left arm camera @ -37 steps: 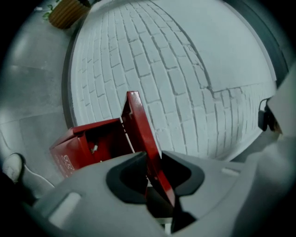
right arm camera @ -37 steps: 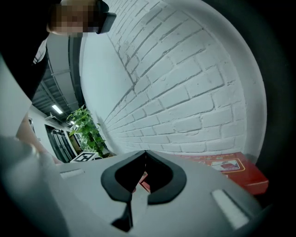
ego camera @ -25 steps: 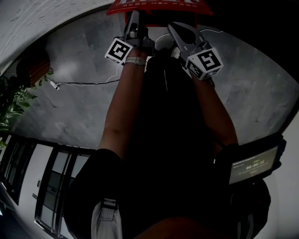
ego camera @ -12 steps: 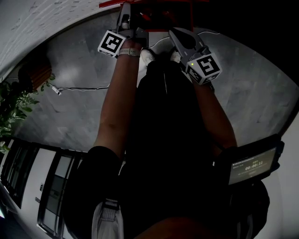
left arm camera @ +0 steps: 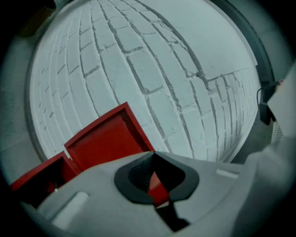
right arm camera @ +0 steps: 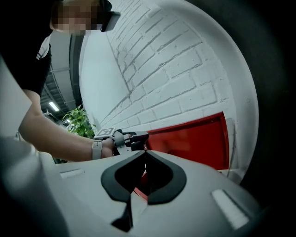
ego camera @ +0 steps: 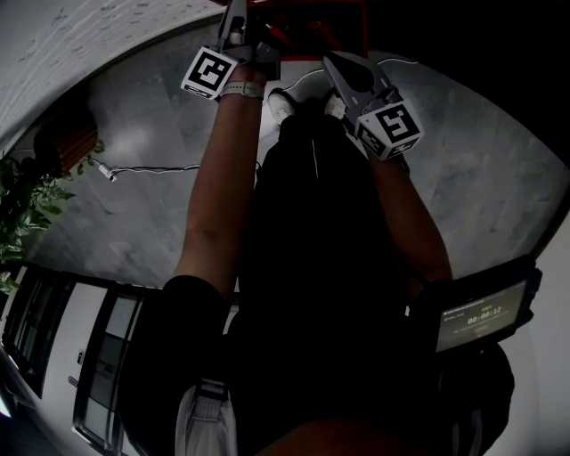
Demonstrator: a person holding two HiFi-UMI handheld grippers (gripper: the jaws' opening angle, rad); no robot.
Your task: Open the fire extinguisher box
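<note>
The red fire extinguisher box stands against a white brick wall at the top of the head view. Its lid is raised and leans near the wall, and the dark box body lies to the lower left. My left gripper is shut, and the lid's side edge runs straight into the line where its jaws meet. The right gripper view shows the left gripper at the end of the lid. My right gripper is shut on nothing and hangs just short of the box, beside the left gripper.
The white brick wall runs behind the box. A thin cable trails over the grey stone floor. A potted plant stands at the left. A small screen device hangs at the person's right side.
The left gripper has reached farther up to the box and its jaws have come together. The box's printed red top no longer shows; a dark opening does. The right gripper has barely moved.
</note>
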